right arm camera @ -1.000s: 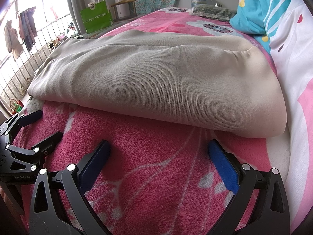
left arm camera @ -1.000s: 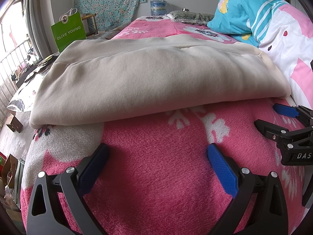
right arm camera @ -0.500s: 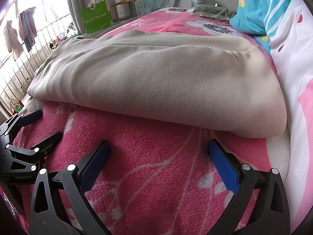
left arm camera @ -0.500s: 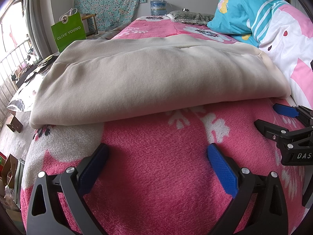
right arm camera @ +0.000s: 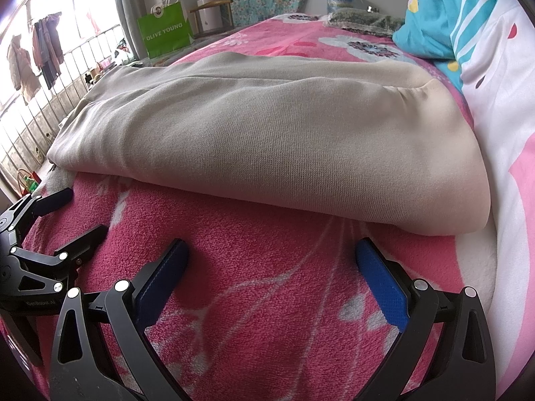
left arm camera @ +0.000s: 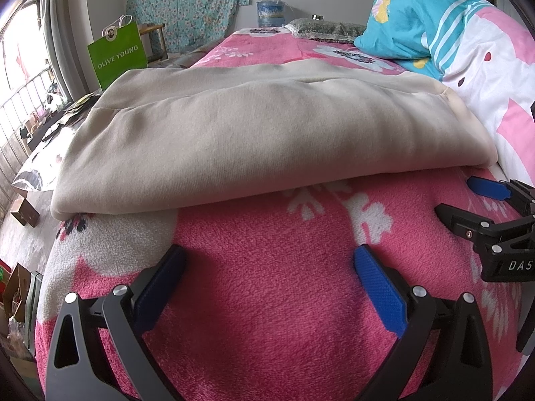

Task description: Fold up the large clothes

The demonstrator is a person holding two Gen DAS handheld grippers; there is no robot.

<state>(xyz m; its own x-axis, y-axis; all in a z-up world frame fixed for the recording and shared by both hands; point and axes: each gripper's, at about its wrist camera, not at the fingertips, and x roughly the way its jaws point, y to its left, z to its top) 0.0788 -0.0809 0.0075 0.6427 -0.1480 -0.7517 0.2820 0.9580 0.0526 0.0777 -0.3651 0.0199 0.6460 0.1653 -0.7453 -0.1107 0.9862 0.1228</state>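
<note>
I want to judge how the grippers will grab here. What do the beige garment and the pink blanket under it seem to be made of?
The beige garment looks like thick knit cotton or sweatshirt jersey, matte: fine ribbed rows show and the folds are rounded. The pink blanket looks like plush fleece, probably synthetic: a fuzzy, nubby pile with printed white flowers.

Hidden and cut-off parts
The folded garment (left arm camera: pixel 267 140) hides its inner layers; the right tongs (left arm camera: pixel 485 214) run off the left view's edge.
</note>
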